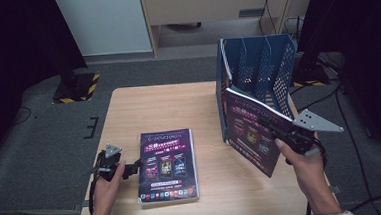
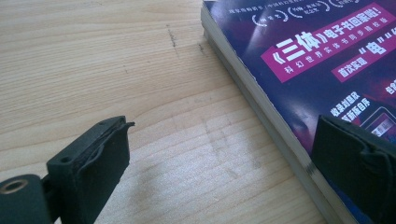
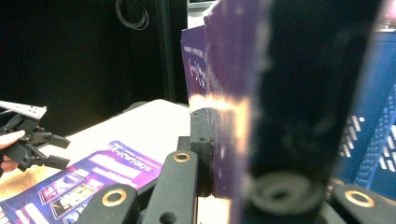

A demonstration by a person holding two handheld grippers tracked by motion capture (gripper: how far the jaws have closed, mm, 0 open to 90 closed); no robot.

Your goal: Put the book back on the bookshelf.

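while the lifted magazine [image 1: 252, 131] hangs tilted in the air, clamped in the right gripper [image 1: 275, 128] just in front of the blue file rack [image 1: 258, 66], it's not slotted in yet. a second magazine [image 1: 167, 165] lies flat on the table [image 1: 129, 116], the left gripper [image 1: 133, 166] resting at its edge, jaws apart, gripping nothing. roughly halfway, i'd say.

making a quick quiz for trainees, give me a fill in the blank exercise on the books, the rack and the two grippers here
1. The right gripper is shut on a raised ____.
2. The blue file rack stands at the table's ____ side in the high view.
3. The left gripper, beside the flat book stack, has its jaws ____.

Missing words: book; right; open
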